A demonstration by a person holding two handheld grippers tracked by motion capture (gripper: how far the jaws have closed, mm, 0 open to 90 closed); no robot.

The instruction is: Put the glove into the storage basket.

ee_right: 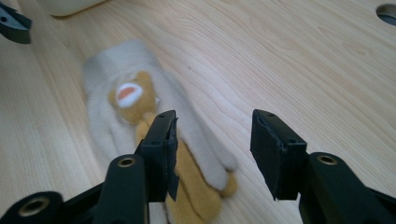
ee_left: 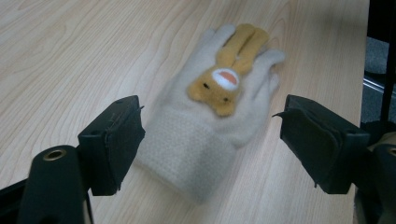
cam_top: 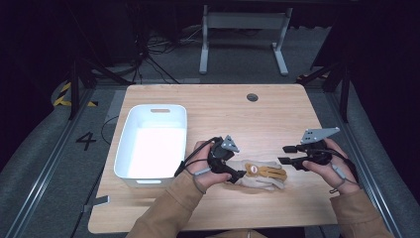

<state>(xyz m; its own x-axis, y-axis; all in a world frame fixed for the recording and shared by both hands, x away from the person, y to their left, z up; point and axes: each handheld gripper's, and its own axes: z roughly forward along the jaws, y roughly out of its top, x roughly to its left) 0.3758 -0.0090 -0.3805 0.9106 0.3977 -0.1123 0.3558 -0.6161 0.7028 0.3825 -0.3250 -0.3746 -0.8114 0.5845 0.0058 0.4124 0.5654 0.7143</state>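
Note:
A cream knitted glove (cam_top: pixel 260 174) with a tan plush animal sewn on its back lies flat on the wooden table (cam_top: pixel 218 114), near the front middle. My left gripper (cam_top: pixel 236 175) is open at the glove's cuff end. In the left gripper view the glove (ee_left: pixel 201 135) lies between the spread jaws of that gripper (ee_left: pixel 210 140). My right gripper (cam_top: pixel 286 154) is open just past the glove's fingertips. In the right gripper view the glove (ee_right: pixel 126 98) lies ahead and left of the open right gripper (ee_right: pixel 212 140), whose left jaw overlaps the glove's fingers.
A white plastic bin (cam_top: pixel 152 144) with handle slots stands on the left part of the table. A round cable hole (cam_top: pixel 252 97) sits near the far edge. Bare wood spreads across the table's right and far parts. Cables lie on the floor beyond.

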